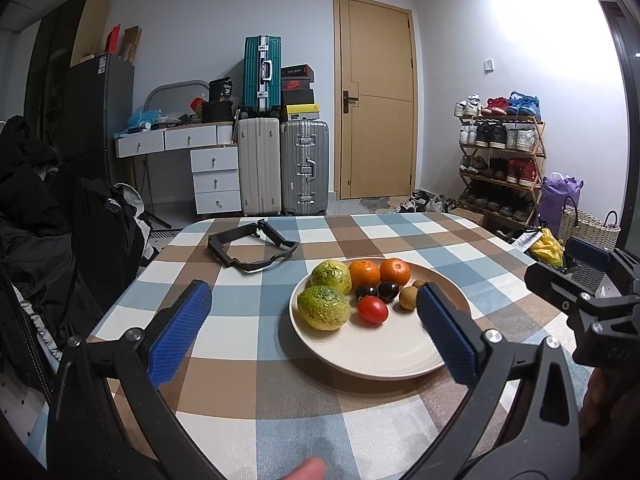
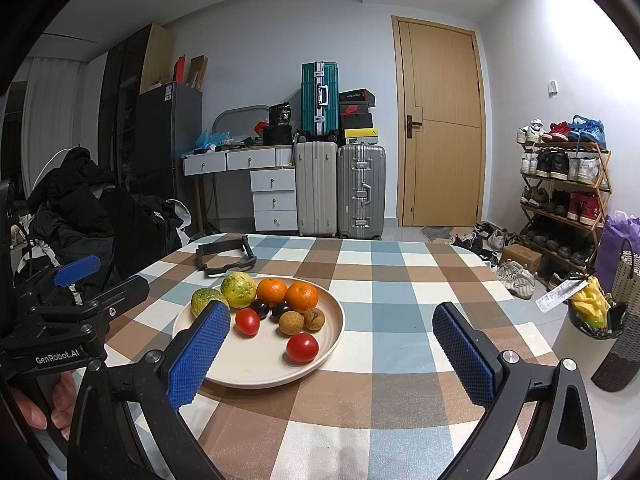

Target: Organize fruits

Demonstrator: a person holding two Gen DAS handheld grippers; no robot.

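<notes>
Cream plate (image 2: 320,344) sits mid-table on the checked cloth (image 2: 400,320), w/ all the fruit on it: two green-yellow citrus (image 2: 238,289) at the back left, two oranges (image 2: 302,296) beside them, two dark plums (image 2: 280,310), two brown longans (image 2: 291,323), and two tomatoes (image 2: 302,347), one of them nearer the front rim.

Left gripper (image 1: 314,312) is spread wide, holding nothing, hovering above the plate's near edge. Right gripper (image 2: 332,344) is also spread & empty, over the plate's right side and the bare cloth. A black frame (image 1: 252,248) lies behind the plate, well apart from the fruit.

Fruit looks already grouped by kind, so the step in hand is prob. picking the first piece to move, or a last tidy; can't tell which.

To do it well:
- Take the front tomato first w/ the right gripper: it stands apart from the rest, so pads can straddle it cleanly.
- Come down from above, centre the fruit btw the pads, close gently. Tomato skin is soft and round fruit rolls.
- Avoid the plums and longans early; they touch or sit just beside neighbours, so a pad may nudge them.
- Keep the left gripper clear of the right's path; steady the plate rim if it slides.
</notes>
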